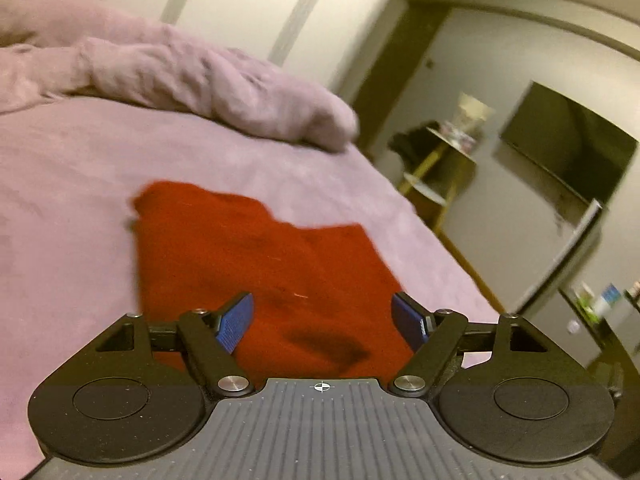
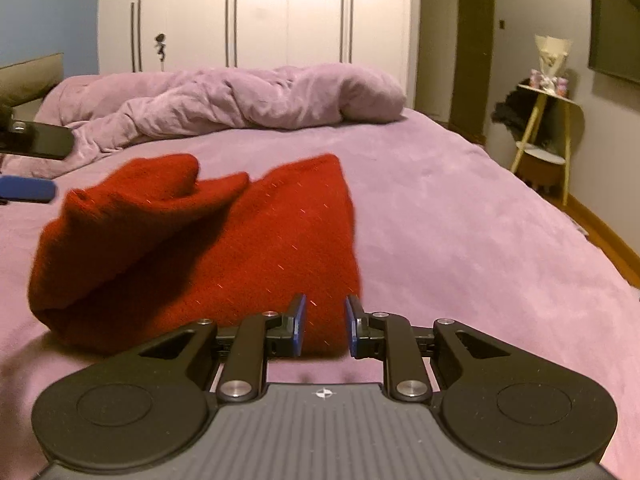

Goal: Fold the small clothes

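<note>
Bare bedsheet point(image 2: 460, 216) right of red garment point(image 2: 240, 240) open for passage; rumpled duvet point(image 2: 248, 100) blocks far side (bulky ridge).

No readable text, label, brand or number in either view, only a small white crosshair mark on each gripper's ribbed grey body, at 6 o'clock

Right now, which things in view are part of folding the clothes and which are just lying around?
Part of the job:
red knit garment, partly folded on the bed
left gripper, open above it
right gripper, narrowly open, pads apart, at its near edge

Lying about:
crumpled purple duvet
side table
wall TV
wardrobe
</note>
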`<action>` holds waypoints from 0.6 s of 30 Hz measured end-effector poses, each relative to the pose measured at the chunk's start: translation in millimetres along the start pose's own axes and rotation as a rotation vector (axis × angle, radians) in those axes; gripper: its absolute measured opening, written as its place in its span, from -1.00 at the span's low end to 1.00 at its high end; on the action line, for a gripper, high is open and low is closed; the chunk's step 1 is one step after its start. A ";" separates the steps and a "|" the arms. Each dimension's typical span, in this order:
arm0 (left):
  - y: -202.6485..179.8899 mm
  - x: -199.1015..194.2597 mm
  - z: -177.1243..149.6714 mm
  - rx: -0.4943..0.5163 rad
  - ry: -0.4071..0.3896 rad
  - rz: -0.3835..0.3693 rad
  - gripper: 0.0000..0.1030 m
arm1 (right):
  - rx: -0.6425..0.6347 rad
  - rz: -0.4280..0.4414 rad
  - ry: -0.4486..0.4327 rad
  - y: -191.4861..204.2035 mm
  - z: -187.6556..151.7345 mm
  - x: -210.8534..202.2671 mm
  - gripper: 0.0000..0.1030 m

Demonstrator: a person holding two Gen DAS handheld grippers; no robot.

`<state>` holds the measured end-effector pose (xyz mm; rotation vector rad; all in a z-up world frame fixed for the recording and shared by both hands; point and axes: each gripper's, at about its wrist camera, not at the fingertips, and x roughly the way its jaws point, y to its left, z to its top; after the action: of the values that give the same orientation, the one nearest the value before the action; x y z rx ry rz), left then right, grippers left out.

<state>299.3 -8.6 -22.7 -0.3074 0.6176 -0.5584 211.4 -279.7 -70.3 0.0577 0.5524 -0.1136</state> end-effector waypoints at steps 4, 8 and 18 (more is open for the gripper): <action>40.1 3.0 -5.5 -0.095 0.037 0.145 0.57 | 0.023 0.062 -0.006 6.6 15.0 1.5 -0.60; 62.2 23.5 -18.9 -0.145 0.126 0.162 0.55 | 0.071 0.173 -0.015 17.6 40.2 5.3 -0.53; 60.8 41.4 -38.5 -0.126 0.192 0.131 0.58 | 0.140 0.400 0.220 65.7 74.8 87.9 -0.13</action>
<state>327.7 12.6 -97.9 -0.3309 0.8548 -0.4264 332.6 -229.0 -51.5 0.3178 0.7421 0.2476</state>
